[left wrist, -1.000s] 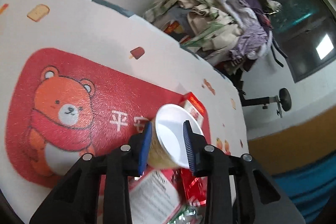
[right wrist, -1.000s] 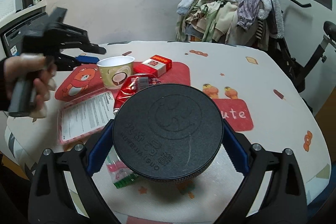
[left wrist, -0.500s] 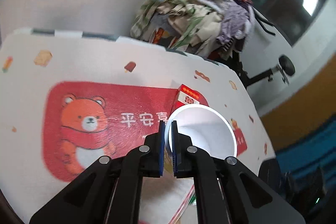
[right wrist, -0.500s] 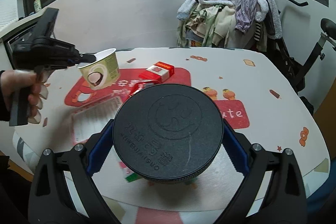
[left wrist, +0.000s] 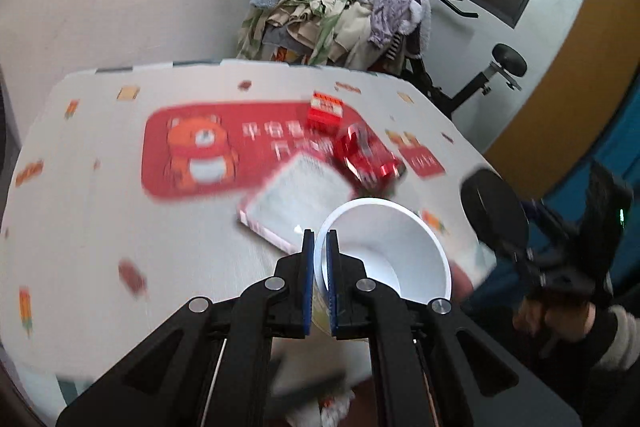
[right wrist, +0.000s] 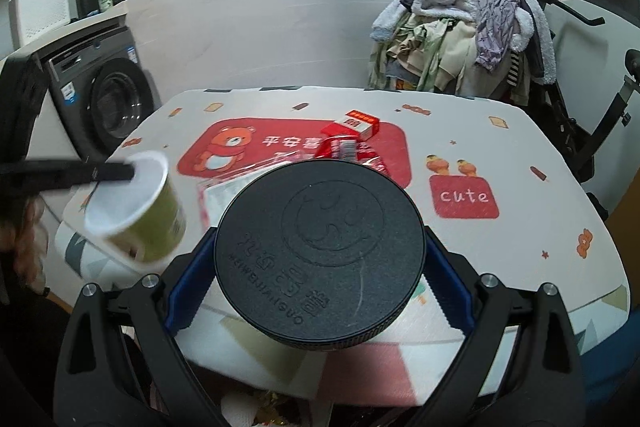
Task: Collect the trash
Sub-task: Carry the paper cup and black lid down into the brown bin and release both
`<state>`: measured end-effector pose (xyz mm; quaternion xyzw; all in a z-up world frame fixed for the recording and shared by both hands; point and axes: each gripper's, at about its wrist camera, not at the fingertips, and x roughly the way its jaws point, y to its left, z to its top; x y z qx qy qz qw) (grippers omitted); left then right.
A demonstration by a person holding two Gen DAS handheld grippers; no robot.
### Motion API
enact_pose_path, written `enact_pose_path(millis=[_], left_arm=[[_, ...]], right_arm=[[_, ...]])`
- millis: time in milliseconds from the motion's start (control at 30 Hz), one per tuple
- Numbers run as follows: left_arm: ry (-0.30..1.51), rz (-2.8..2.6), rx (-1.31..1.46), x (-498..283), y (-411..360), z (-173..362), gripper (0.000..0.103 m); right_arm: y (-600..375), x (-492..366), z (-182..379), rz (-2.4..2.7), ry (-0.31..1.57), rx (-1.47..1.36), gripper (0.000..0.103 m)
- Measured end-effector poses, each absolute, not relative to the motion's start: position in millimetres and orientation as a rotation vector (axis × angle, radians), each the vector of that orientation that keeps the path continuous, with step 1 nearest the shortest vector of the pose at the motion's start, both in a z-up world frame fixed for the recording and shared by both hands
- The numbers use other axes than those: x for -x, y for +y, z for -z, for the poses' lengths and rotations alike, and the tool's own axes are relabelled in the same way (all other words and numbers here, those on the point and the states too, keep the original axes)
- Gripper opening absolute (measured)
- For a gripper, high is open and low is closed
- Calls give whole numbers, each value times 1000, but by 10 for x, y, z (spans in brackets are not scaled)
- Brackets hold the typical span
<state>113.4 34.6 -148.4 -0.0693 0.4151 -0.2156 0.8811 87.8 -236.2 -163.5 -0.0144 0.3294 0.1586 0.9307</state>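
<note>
My left gripper [left wrist: 320, 239] is shut on the rim of a paper cup [left wrist: 384, 251], white inside and green outside. The cup hangs tilted over the table's near left edge, and the right wrist view shows it there too [right wrist: 132, 211]. My right gripper [right wrist: 318, 267] is shut on a round black lid [right wrist: 320, 247], held above the table's front edge. On the table lie a small red box [right wrist: 358, 123], a shiny red wrapper [left wrist: 368, 157] and a printed leaflet [left wrist: 296, 199].
The table [right wrist: 520, 155] has a white cloth with a red bear print. A clothes pile [right wrist: 464, 39] and an exercise bike [left wrist: 492, 75] stand behind it, a washing machine [right wrist: 108, 99] to the left. Crumpled rubbish [right wrist: 260, 407] shows below the near edge.
The left gripper closed on the cup's rim, lifted it off the red mat and carried it toward the near left edge. The right gripper with the lid drew back slightly.
</note>
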Motion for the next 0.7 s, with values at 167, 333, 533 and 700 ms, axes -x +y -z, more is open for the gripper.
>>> enact_pose_path(millis=[167,333,533,700], left_arm=[[884,466,147,-553,342,1655,6],[907,480,124,-172,289,1845,6],[954,495,71,-11,212,2052,6],[975,508,50,-12,159,2141,10]], right_arm=[[-2272,-648,1628,-353,670,44,93],[-2212,-488,1663,-371,677,48,93],[-2172,-386,1673,-384,682,56,93],[-2211,-369,1652,-379,678,50,93]])
